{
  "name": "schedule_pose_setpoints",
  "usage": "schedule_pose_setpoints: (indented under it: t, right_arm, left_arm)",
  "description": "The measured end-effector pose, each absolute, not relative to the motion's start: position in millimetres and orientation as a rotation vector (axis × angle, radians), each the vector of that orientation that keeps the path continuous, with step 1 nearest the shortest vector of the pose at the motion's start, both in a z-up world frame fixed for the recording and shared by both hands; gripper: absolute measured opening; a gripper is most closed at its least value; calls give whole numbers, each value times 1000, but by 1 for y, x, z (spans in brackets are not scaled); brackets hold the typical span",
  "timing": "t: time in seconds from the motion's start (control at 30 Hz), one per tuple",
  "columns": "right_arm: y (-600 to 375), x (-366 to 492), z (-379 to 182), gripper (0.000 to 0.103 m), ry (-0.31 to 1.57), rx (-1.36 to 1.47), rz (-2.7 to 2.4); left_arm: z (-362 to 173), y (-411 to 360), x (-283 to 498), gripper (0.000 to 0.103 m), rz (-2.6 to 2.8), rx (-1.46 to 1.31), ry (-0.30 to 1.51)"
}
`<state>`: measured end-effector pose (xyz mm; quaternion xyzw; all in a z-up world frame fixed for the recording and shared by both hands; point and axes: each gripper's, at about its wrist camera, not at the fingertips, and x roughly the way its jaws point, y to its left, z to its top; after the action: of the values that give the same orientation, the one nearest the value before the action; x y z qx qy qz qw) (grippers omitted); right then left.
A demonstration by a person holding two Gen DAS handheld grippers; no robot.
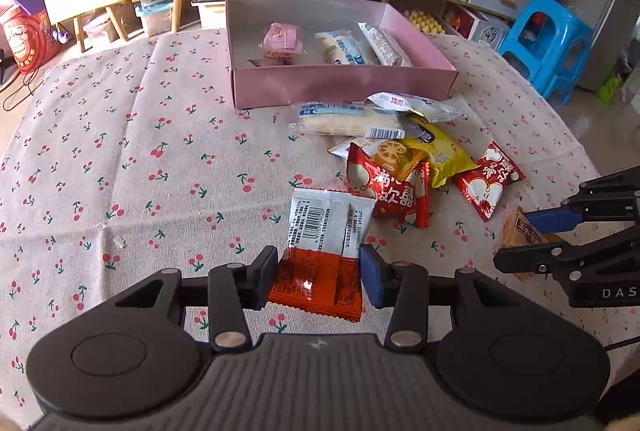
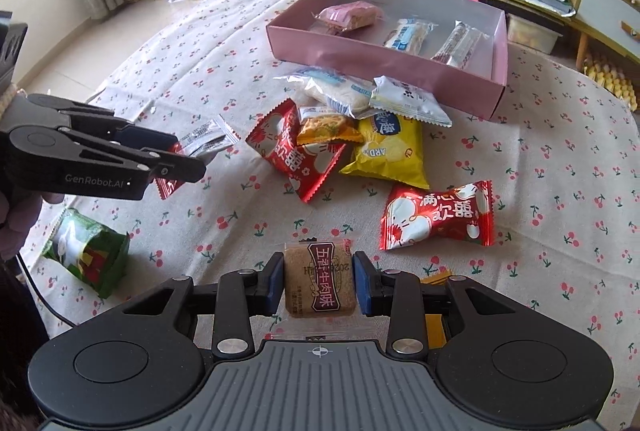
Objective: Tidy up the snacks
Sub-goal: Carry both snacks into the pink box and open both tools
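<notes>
My left gripper [image 1: 319,273] is shut on an orange and white snack packet [image 1: 322,247], back side up, held above the cloth; it also shows in the right wrist view [image 2: 188,151]. My right gripper [image 2: 316,283] is shut on a brown square biscuit packet [image 2: 320,281], also visible in the left wrist view [image 1: 520,231]. A pink box [image 1: 340,81] at the far side holds three snacks. A pile of loose snacks [image 2: 352,127] lies in front of the box, with red, yellow and white packets.
A green packet [image 2: 86,257] lies at the left on the cherry-print tablecloth [image 1: 140,151]. A red packet [image 2: 438,217] lies apart to the right of the pile. Shelves and drawers stand behind the table, and a blue stool [image 1: 548,39] is at the right.
</notes>
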<state>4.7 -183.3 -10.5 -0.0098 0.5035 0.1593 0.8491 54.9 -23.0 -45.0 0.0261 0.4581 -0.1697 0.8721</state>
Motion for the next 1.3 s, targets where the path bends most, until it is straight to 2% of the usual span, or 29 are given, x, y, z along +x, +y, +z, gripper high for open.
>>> schedule_pose_setpoints:
  t: [0.37, 0.83, 1.03, 1.3]
  right_arm:
    - [-199, 42, 17, 33, 1024, 174, 221]
    - [-217, 128, 41, 33, 893, 360, 57]
    - [-230, 159, 24, 34, 809, 450, -2]
    - [-249, 175, -17, 34, 832, 514, -60]
  left_arm:
    - [-12, -19, 77, 41, -350, -32, 845]
    - [-7, -20, 155, 41, -315, -157, 789]
    - [-25, -42, 187, 41, -386, -216, 798]
    - [-47, -52, 208, 41, -398, -195, 838]
